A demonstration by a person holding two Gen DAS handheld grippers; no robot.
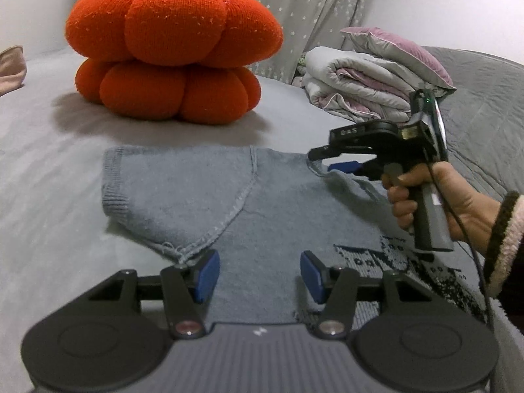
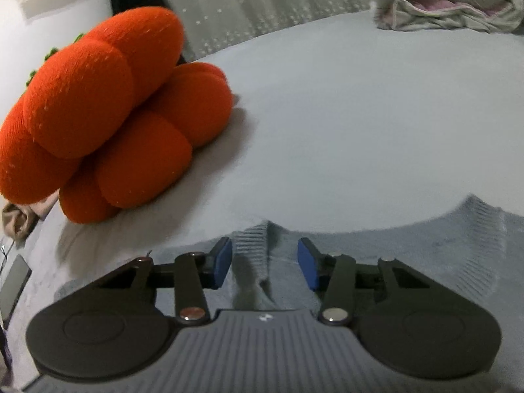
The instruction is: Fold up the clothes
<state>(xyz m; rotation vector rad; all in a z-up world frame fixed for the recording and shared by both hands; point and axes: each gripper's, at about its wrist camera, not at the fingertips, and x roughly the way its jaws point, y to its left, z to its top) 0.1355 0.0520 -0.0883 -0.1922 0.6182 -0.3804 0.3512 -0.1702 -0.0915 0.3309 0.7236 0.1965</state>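
A blue-grey knitted sweater (image 1: 262, 203) lies flat on the bed, one sleeve folded across its body, a dark knit pattern at its right side. My left gripper (image 1: 258, 273) is open just above the sweater's near part, by the sleeve seam. My right gripper (image 1: 330, 160) is open and hovers over the sweater's far right edge near the collar. In the right wrist view the right gripper (image 2: 264, 262) is open over the ribbed collar edge (image 2: 252, 245) of the sweater (image 2: 442, 249). Neither gripper holds cloth.
A big orange pumpkin cushion (image 1: 173, 46) sits on the grey bed sheet (image 1: 49, 170) behind the sweater, also in the right wrist view (image 2: 104, 121). A folded grey-pink quilt (image 1: 370, 82) lies at the back right. A phone (image 2: 13, 285) lies at the left.
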